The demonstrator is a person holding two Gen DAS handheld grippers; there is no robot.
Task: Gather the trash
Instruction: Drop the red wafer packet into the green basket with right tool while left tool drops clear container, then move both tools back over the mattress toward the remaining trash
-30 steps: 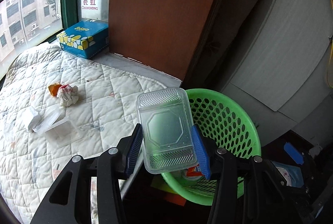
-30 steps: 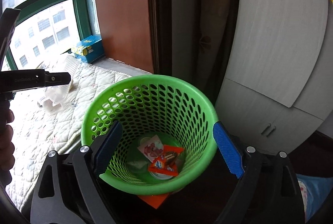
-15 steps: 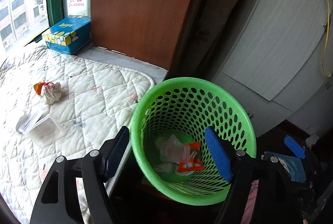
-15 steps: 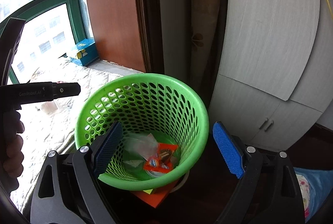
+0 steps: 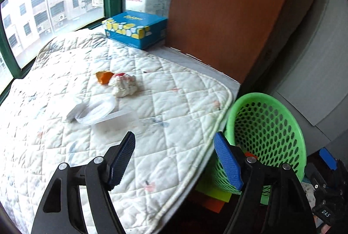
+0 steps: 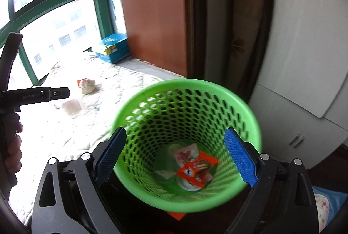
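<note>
Trash on quilt (image 5: 65, 168): clear plastic containers (image 5: 102, 113), crumpled tissue (image 5: 124, 86) beside orange wrapper (image 5: 103, 77) | left gripper (image 5: 174, 160) spread wide, empty, above quilt's edge | green basket (image 6: 250, 116) with wrappers (image 6: 196, 166) inside, by bed | right gripper (image 6: 176, 155) spread wide, empty, over basket

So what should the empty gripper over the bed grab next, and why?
Probably ease the left hand-held gripper forward to the clear plastic container on the white quilted bed cover. Its jaws are open and empty, that container lies nearest, straight ahead, and the crumpled white paper wad sits farther back. The green mesh basket waits beside the bed.
</note>
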